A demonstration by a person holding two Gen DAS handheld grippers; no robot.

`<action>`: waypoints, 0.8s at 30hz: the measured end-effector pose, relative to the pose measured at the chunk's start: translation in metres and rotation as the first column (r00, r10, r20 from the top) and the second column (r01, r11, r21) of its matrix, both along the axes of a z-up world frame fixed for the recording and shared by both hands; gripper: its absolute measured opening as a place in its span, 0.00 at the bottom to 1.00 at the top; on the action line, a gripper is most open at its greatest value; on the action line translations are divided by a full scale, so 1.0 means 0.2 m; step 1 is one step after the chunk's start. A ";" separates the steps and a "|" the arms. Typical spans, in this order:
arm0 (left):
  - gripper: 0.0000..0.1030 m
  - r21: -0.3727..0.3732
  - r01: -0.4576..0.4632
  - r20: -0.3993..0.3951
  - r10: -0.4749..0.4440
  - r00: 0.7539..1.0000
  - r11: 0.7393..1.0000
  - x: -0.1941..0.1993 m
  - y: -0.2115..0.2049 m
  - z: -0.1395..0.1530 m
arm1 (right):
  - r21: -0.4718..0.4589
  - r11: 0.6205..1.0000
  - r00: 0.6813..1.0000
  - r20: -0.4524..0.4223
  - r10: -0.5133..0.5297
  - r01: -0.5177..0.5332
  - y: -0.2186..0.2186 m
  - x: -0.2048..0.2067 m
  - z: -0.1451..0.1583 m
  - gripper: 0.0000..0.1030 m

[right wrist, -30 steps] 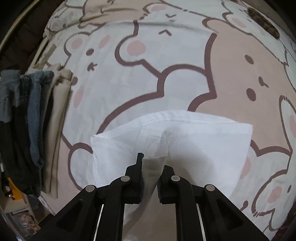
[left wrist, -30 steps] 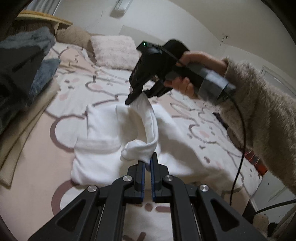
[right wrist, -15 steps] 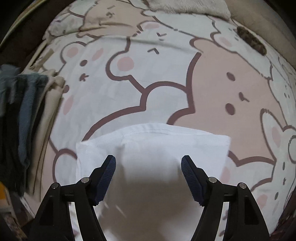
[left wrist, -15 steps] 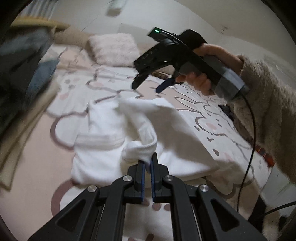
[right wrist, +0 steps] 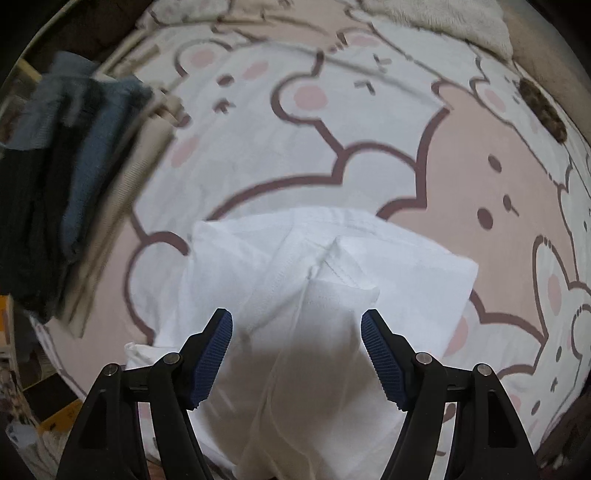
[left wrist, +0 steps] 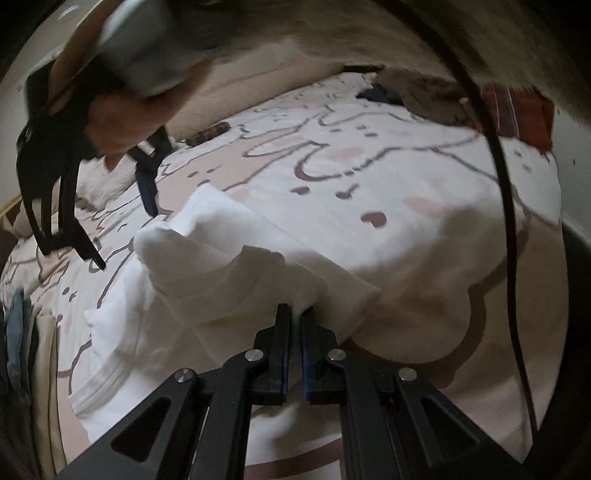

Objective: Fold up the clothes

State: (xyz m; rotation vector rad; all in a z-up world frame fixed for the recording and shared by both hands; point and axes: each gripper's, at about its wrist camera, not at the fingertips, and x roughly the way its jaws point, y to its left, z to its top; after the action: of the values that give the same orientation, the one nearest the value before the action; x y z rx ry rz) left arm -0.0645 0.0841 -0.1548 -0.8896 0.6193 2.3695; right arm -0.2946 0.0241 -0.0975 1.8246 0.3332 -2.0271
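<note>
A white garment (left wrist: 229, 280) lies partly folded on the bear-print bed cover (left wrist: 388, 177). My left gripper (left wrist: 294, 314) is shut on a bunched edge of that garment, low over the bed. The right gripper (left wrist: 122, 236), held by a hand, hovers open above the garment's far end at the upper left. In the right wrist view the right gripper (right wrist: 296, 325) stands wide open above the white garment (right wrist: 332, 266), with nothing between its blue pads (right wrist: 214, 354).
A stack of folded clothes (right wrist: 70, 184) in dark, blue and beige lies at the bed's left side. A fuzzy sleeve (left wrist: 424, 33) and a black cable (left wrist: 506, 206) cross the left wrist view. A fluffy pillow (right wrist: 443, 18) lies at the far end.
The right gripper let go of the garment's end, opened wide and lifted off. My left gripper, still holding the cloth, swung round so the view now faces the bed's other side.
</note>
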 end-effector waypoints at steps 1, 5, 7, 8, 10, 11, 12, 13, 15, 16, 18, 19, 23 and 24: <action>0.06 -0.009 0.006 -0.001 -0.006 1.000 1.000 0.00 0.01 -0.01 | 0.018 1.000 1.000 0.009 -0.009 0.008 0.00 -0.01 -0.03 0.67; 0.06 -0.036 0.017 -0.021 -0.018 1.000 0.999 0.02 0.03 -0.03 | 0.002 0.996 0.995 0.044 -0.093 0.093 0.05 -0.06 -0.09 0.67; 0.06 -0.053 0.018 -0.035 -0.020 0.999 0.998 0.04 0.04 -0.04 | -0.010 0.992 0.990 0.062 -0.127 0.127 0.08 -0.08 -0.11 0.67; 0.06 -0.062 0.019 -0.042 -0.022 0.999 0.998 0.04 0.05 -0.05 | -0.007 0.991 0.988 0.069 -0.135 0.136 0.09 -0.09 -0.12 0.67; 0.06 -0.079 0.020 -0.056 -0.025 0.998 0.997 0.05 0.06 -0.05 | 0.030 0.992 0.990 0.065 -0.127 0.125 0.07 -0.09 -0.14 0.66; 0.06 -0.088 0.021 -0.063 -0.027 0.998 0.996 0.06 0.06 -0.06 | 0.056 0.992 0.992 0.059 -0.115 0.111 0.05 -0.08 -0.15 0.63; 0.05 -0.092 0.020 -0.067 -0.026 0.997 0.996 0.06 0.06 -0.06 | 0.106 0.991 0.996 0.041 -0.081 0.076 0.02 -0.07 -0.17 0.58; 0.06 -0.094 0.019 -0.070 -0.026 0.997 0.995 0.06 0.07 -0.06 | 0.156 0.987 0.999 0.026 -0.046 0.042 -0.02 -0.05 -0.18 0.56; 0.06 -0.092 0.019 -0.072 -0.025 0.997 0.996 0.06 0.06 -0.06 | 0.258 0.966 1.000 -0.001 0.026 -0.025 -0.10 -0.01 -0.21 0.51; 0.06 -0.090 0.018 -0.072 -0.025 0.997 0.996 0.06 0.06 -0.06 | 0.311 0.948 0.998 -0.009 0.069 -0.063 -0.14 0.01 -0.23 0.50; 0.06 -0.084 0.018 -0.072 -0.024 0.997 0.996 0.06 0.06 -0.05 | 0.391 0.913 0.990 -0.018 0.136 -0.119 -0.20 0.06 -0.26 0.48; 0.06 -0.080 0.017 -0.071 -0.023 0.997 0.997 0.06 0.06 -0.05 | 0.418 0.898 0.987 -0.020 0.161 -0.138 -0.23 0.07 -0.27 0.42; 0.06 -0.024 0.009 -0.055 -0.010 0.998 1.000 0.04 0.02 -0.02 | 0.407 0.904 0.988 -0.022 0.152 -0.130 -0.23 0.06 -0.25 0.13; 0.06 -0.003 0.006 -0.049 -0.006 0.999 1.000 0.04 0.00 -0.01 | 0.391 0.913 0.990 -0.023 0.136 -0.117 -0.21 0.05 -0.24 0.11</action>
State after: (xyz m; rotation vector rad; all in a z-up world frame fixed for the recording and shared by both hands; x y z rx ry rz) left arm -0.0568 0.0843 -0.1575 -0.8320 0.6443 2.3922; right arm -0.2849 -0.0184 -0.1457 1.9142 0.9040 -2.0248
